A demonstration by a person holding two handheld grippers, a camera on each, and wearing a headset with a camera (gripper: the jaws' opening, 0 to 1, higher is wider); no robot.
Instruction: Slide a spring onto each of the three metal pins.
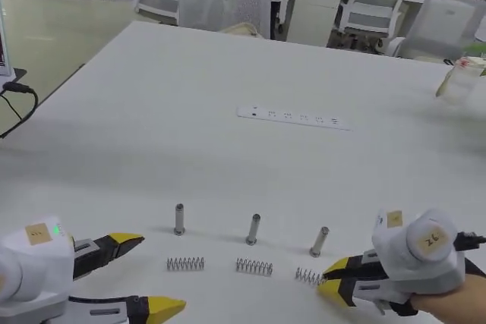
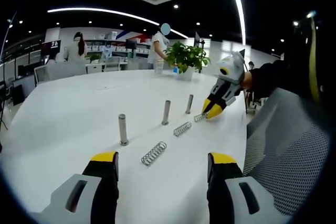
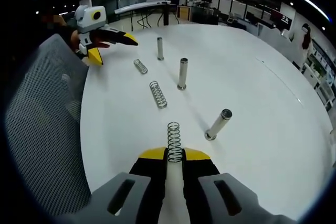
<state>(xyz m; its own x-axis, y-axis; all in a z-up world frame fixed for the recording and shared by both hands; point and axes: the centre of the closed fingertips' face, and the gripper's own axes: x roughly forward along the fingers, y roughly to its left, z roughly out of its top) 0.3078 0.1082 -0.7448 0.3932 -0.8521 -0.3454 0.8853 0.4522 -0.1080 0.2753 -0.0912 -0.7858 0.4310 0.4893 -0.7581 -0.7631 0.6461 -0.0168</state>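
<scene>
Three upright metal pins stand in a row on the white table: left pin (image 1: 179,218), middle pin (image 1: 254,229), right pin (image 1: 320,241). In front of each lies a spring: left spring (image 1: 185,264), middle spring (image 1: 254,266), right spring (image 1: 307,275). My right gripper (image 1: 332,278) is low on the table, its yellow-tipped jaws shut on the near end of the right spring (image 3: 174,139). My left gripper (image 1: 158,274) is open just left of the left spring (image 2: 154,152), with nothing between its fingers.
A white power strip (image 1: 292,117) lies mid-table beyond the pins. A glass jar (image 1: 459,81) stands at the far right edge. A black cable (image 1: 17,96) hangs at the left edge. Office chairs (image 1: 368,9) stand behind the table.
</scene>
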